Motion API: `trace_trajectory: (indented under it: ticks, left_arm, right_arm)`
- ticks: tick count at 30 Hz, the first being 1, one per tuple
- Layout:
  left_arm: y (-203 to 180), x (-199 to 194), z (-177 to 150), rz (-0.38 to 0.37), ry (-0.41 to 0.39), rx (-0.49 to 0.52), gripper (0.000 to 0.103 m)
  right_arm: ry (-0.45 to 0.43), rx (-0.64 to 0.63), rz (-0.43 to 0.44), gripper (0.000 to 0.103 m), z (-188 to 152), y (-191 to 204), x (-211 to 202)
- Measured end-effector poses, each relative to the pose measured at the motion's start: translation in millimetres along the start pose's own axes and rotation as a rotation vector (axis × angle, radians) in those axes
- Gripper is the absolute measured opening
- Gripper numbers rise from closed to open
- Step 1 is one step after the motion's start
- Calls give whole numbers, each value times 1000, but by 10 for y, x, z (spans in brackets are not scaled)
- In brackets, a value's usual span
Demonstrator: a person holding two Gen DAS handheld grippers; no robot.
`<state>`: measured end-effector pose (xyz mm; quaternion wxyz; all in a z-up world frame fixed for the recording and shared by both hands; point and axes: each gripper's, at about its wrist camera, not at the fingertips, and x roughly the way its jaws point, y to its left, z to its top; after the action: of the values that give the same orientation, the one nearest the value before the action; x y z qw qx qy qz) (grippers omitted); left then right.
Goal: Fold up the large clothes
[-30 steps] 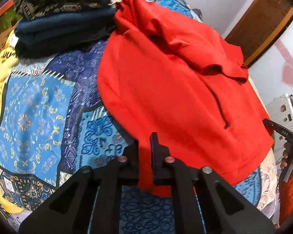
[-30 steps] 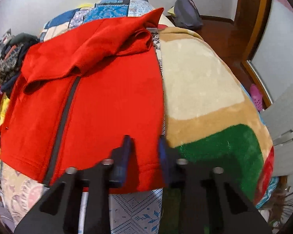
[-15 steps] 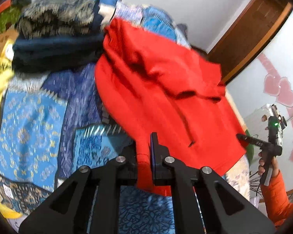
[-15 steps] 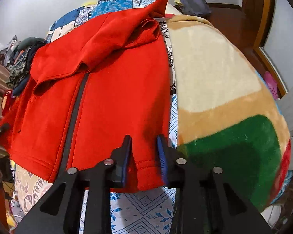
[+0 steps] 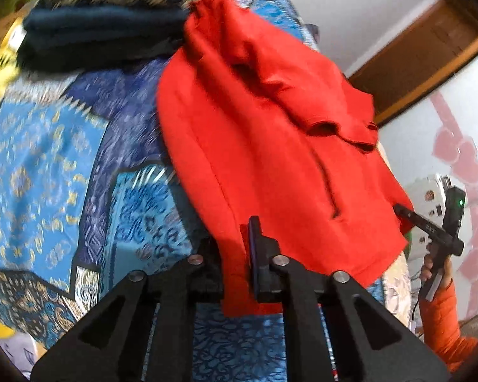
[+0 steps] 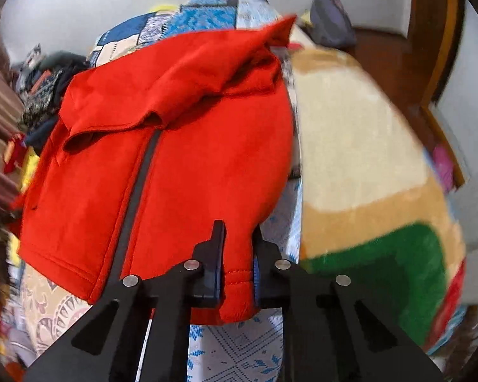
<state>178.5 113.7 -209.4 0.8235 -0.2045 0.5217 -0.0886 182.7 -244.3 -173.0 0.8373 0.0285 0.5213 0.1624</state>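
One red fleece zip-up hoodie [image 5: 264, 146], two grippers on its hem.
Left gripper [image 5: 235, 254] clamps one corner; right gripper [image 6: 237, 254] is closing on the other.

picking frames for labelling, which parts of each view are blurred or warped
Left wrist: blue patterned bedspread and folded dark clothes smeared, tongs sharp. Right wrist: plush blanket and edges streaked, red hoodie hem clear. Both bulge, fisheye.

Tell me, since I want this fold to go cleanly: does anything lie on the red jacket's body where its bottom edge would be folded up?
Only its own folded-over sleeves, lying across the upper part of the red jacket. The left gripper grips one hem corner; the right gripper is closing on the other.
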Motion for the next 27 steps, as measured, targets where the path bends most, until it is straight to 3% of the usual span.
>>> trace_trajectory:
  ticks: [5, 8, 15, 20, 27]
  left_arm:
    - [-307, -292, 387, -18, -103, 77, 5]
    - [-423, -497, 732, -42, -169, 71, 5]
    - [-616, -697, 1734, 21, -343, 79, 5]
    - [-422, -248, 2367, 132, -371, 44, 5]
    - [-140, 693, 2741, 261, -272, 65, 6]
  right_arm:
    - [-74, 4, 63, 11, 376, 36, -181]
    - [-133, -33, 75, 11, 720, 158, -324]
    - [-282, -120, -9, 11, 1627, 312, -434]
    - [-266, -37, -1, 11, 2135, 87, -12]
    - [-148, 65, 24, 19, 2467, -185, 836]
